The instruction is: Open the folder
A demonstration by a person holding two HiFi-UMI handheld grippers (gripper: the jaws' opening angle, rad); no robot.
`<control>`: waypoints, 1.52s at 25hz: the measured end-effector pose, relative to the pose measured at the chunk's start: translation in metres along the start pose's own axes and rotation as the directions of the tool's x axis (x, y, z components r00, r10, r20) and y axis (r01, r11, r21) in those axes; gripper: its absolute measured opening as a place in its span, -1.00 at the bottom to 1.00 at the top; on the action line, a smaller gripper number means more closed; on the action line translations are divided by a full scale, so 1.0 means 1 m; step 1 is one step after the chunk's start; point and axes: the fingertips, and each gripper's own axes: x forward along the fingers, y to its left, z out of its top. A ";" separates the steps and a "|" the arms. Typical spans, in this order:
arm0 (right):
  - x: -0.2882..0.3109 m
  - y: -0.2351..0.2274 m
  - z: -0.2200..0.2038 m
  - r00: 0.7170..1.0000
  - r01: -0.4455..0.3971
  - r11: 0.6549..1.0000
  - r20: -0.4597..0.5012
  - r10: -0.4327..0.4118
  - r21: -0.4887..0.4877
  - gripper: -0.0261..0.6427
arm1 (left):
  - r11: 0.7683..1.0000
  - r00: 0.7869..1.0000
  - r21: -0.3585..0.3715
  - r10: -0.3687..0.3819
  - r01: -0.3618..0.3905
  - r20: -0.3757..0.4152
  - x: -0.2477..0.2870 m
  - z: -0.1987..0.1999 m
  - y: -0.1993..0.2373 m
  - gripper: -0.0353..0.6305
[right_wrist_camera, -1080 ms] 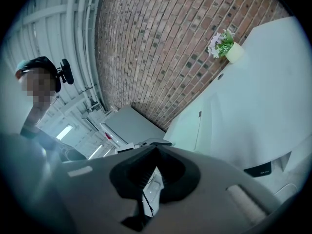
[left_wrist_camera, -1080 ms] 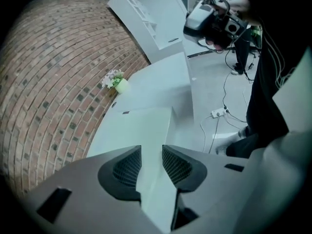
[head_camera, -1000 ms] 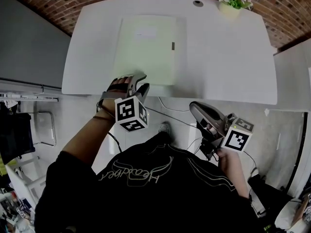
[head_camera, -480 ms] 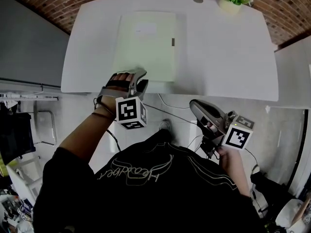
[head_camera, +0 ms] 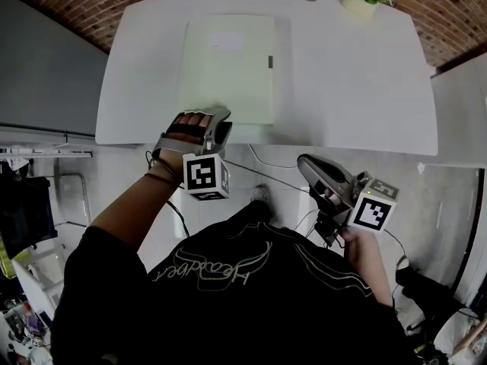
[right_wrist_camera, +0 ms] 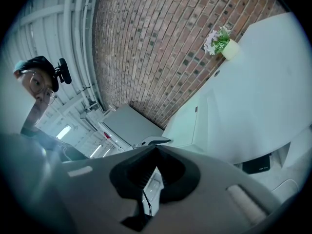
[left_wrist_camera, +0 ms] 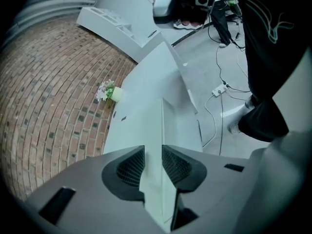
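What has moved: Our left tool [head_camera: 218, 125] has slid a little further onto the near edge of the folder [head_camera: 228, 67]. The folder lies just as flat as before. Our right tool [head_camera: 307, 166] hangs where it was.
Left tool: Its jaws pinch the near edge of the folder. In the left gripper view the pale edge runs right between them and touches both sides.
Right tool: Its jaws are pressed together with nothing in them. We hold it low by our side, off the bench [head_camera: 358, 82] and well apart from the folder.
Folder: It is pale green. It lies flat and shut on the left half of the white bench, and its near edge is at the front edge of the bench. A small dark tab [head_camera: 269, 62] sits on its right side.
Far corner: A little flower pot [head_camera: 359, 10] stands there, well apart from the folder.
Done so far: We think only the grab is done.
Left to do: We think the cover must be lifted and swung all the way over, so almost all of the job is still to come.
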 end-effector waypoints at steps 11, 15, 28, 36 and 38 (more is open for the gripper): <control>0.001 -0.005 -0.001 1.000 0.009 1.000 0.008 -0.009 0.004 -0.91 | 0.998 0.998 -0.028 -0.054 0.054 -0.016 0.003 -0.001 -0.004 -0.69; 0.001 -0.005 0.000 1.000 0.015 1.000 0.007 -0.015 -0.001 -0.91 | 0.999 0.999 -0.026 -0.048 0.047 -0.019 0.004 0.000 -0.003 -0.73; 0.007 -0.018 -0.005 0.999 0.042 0.999 -0.008 -0.042 0.012 -0.91 | 0.992 0.996 -0.088 -0.094 0.095 0.009 0.003 0.002 -0.004 -0.78; 0.019 -0.015 -0.006 0.999 0.035 0.999 -0.025 -0.034 0.006 -0.91 | 0.976 0.990 -0.169 -0.126 0.134 0.058 -0.002 0.003 0.000 -0.79; 0.023 -0.015 -0.006 0.999 0.036 0.999 -0.029 -0.036 0.004 -0.91 | 0.970 0.988 -0.195 -0.136 0.147 0.071 -0.002 0.002 0.002 -0.79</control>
